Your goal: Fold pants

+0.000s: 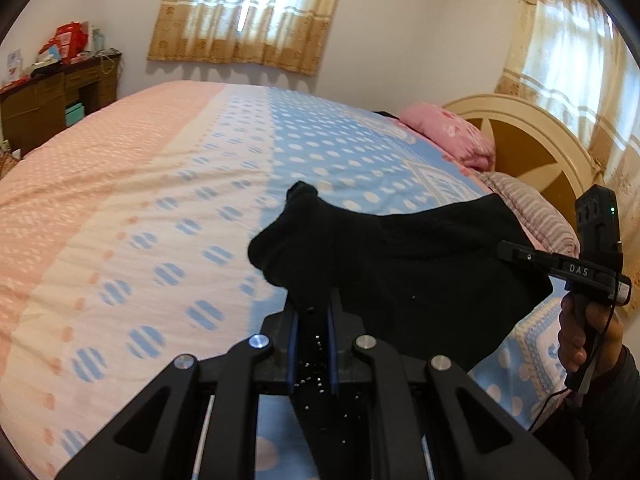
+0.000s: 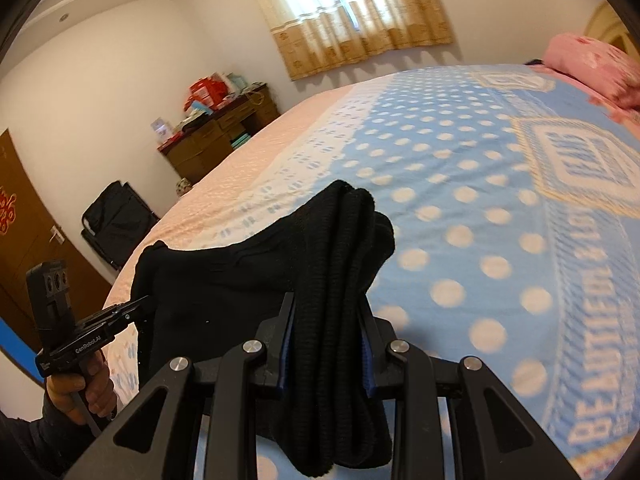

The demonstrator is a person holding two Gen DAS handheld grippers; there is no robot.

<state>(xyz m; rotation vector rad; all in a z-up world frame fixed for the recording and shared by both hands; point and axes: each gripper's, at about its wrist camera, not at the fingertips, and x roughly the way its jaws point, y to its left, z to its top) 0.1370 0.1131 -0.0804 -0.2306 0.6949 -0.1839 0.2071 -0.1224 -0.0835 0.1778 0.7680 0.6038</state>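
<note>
The black pants [image 1: 400, 264] hang in the air above the bed, stretched between my two grippers. In the left wrist view my left gripper [image 1: 313, 312] is shut on one end, a thin layer of cloth pinched between its blue pads. My right gripper [image 1: 506, 250] holds the other end at the right. In the right wrist view my right gripper [image 2: 329, 320] is shut on a thick ribbed bunch of the pants [image 2: 344, 248], which droops below the jaws. My left gripper [image 2: 141, 306] shows at the left, on the far corner of the cloth.
The bed [image 1: 120, 208] has a blue dotted and pink cover. A pink pillow [image 1: 452, 132] and a cream headboard [image 1: 532, 136] lie at its right end. A brown desk [image 2: 216, 136] and a black folding chair [image 2: 116, 224] stand by the wall. A person's hand [image 1: 580, 332] holds the right grip.
</note>
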